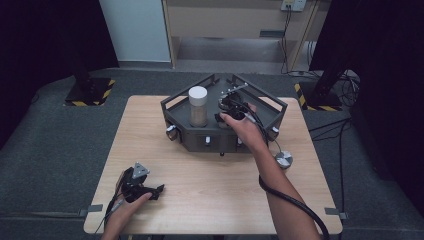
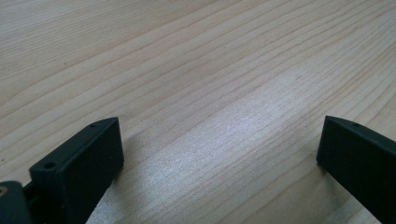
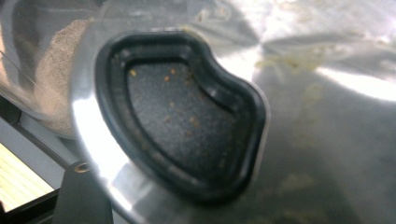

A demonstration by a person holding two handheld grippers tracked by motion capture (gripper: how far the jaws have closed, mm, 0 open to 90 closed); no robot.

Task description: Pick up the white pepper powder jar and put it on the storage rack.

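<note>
A dark, many-sided rack (image 1: 174, 102) stands at the far middle of the wooden table (image 1: 210, 185). In it stands a clear jar with a white cap (image 1: 198, 106), holding tan powder. My right gripper (image 1: 231, 107) reaches into the rack just right of that jar. In the right gripper view a shiny metal lid (image 3: 299, 140) with a black rubber insert (image 3: 182, 116) sits right up against the camera, and one black finger (image 3: 81, 196) hugs its rim; the jaws are shut on it. My left gripper (image 1: 150, 192) rests near the table's front left, open (image 2: 219, 149) over bare wood.
A small round metal piece (image 1: 284, 160) lies on the table to the right of the rack, beside the right forearm. The right gripper's cable (image 1: 295, 202) trails along the arm. The powder jar (image 3: 51, 79) shows at the left of the right gripper view.
</note>
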